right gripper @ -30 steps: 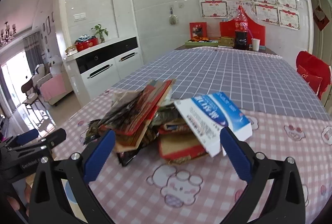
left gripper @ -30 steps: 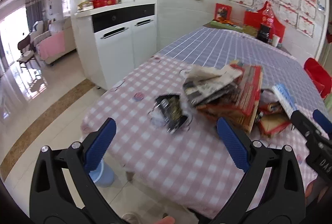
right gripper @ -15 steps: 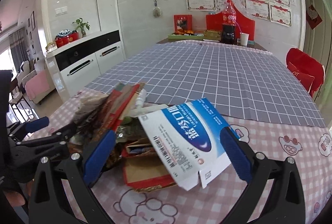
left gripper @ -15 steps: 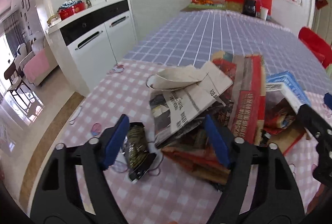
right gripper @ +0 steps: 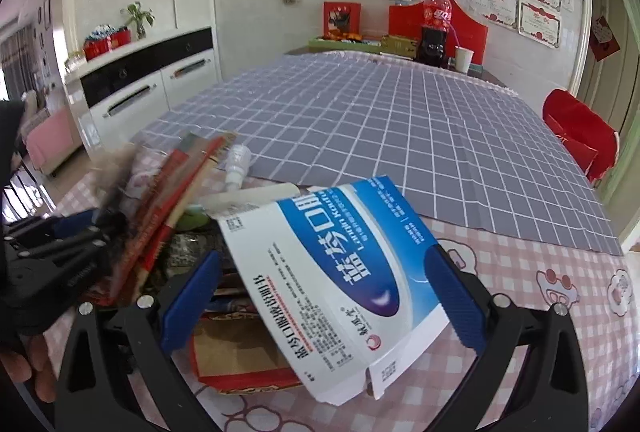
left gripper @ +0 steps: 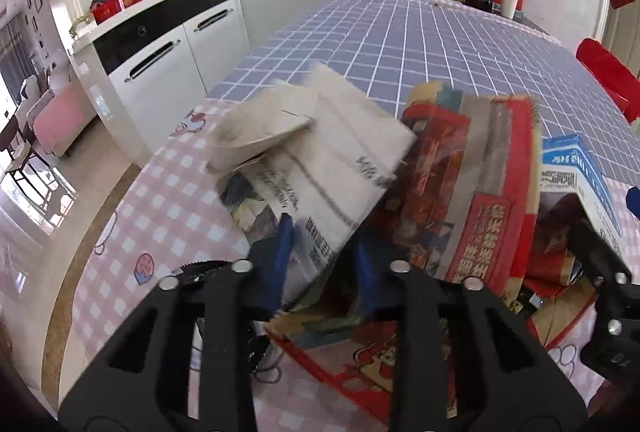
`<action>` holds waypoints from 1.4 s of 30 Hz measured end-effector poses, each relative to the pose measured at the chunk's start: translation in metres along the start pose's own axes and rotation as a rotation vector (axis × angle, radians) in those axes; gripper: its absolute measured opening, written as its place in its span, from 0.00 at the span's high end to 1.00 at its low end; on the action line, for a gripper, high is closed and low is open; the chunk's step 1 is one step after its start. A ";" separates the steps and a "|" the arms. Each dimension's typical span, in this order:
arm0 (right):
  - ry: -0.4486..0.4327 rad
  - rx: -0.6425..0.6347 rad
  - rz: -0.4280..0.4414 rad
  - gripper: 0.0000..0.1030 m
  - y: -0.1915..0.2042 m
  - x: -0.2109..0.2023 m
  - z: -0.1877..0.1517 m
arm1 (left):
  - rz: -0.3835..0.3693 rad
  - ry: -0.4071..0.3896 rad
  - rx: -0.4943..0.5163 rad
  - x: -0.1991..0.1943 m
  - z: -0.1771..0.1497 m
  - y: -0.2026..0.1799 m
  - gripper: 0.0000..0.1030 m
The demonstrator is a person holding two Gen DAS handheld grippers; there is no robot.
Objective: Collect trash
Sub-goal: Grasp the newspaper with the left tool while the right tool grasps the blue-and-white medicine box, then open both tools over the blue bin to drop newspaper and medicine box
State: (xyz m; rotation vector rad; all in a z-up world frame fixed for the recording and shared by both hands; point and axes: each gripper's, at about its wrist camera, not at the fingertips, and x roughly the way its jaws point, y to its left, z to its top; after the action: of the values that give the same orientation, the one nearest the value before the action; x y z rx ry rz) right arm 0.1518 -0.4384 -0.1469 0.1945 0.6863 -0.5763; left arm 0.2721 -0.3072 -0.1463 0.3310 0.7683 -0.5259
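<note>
Left wrist view: the left gripper (left gripper: 322, 256) has its blue jaws drawn close together around the lower edge of a folded newspaper (left gripper: 320, 167), and they have just been closing; the paper sits between the pads, pinched there as far as the view shows. That newspaper lies on the near left side of the trash pile (left gripper: 440, 199), which rests on the pink checked tablecloth (left gripper: 168, 216) just short of where the grey-blue grid cloth (left gripper: 420, 43) begins. Against the newspaper's right side leans a red printed cardboard sheet (left gripper: 492, 216), and at the right end of the pile sits a blue and white medicine box (left gripper: 576, 171). At the right edge of this view, just beside the pile, a black part of the right gripper (right gripper: 324, 288) shows.

From the right wrist view, the right gripper stands spread wide, its blue pads on either side of the blue and white medicine box (right gripper: 340, 272) without pressing it. The box lies tilted on top of the pile's right end, over a brown and red carton (right gripper: 240, 360). Left of the box the red sheets (right gripper: 172, 199) stand on edge, with a small white bottle (right gripper: 236, 161) behind them. The left gripper (right gripper: 72, 232) is at the pile's far left, with a hand (right gripper: 28, 368) below it. A cola bottle (right gripper: 436, 27) stands far beyond the pile, at the table's back edge
</note>
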 end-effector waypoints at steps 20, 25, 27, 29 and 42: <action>-0.163 0.023 -0.091 0.87 -0.031 -0.033 0.012 | -0.180 -0.249 -0.175 -0.094 -0.008 0.018 0.92; -0.270 0.073 -0.097 0.94 -0.051 -0.073 0.017 | -0.222 -0.324 -0.183 -0.128 -0.010 0.016 0.92; -0.320 0.074 -0.082 0.94 -0.053 -0.095 0.019 | -0.239 -0.358 -0.185 -0.143 -0.013 0.016 0.92; -0.358 0.068 -0.058 0.94 -0.049 -0.115 0.021 | -0.251 -0.381 -0.191 -0.158 -0.017 0.019 0.92; -0.393 -0.055 0.362 0.94 0.068 -0.202 0.030 | -0.133 -0.460 -0.318 -0.238 -0.079 0.107 0.92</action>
State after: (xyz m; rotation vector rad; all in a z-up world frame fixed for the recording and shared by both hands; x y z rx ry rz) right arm 0.0797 -0.3047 0.0050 0.1435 0.2735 -0.2352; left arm 0.1441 -0.1040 -0.0164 -0.1372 0.4161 -0.5683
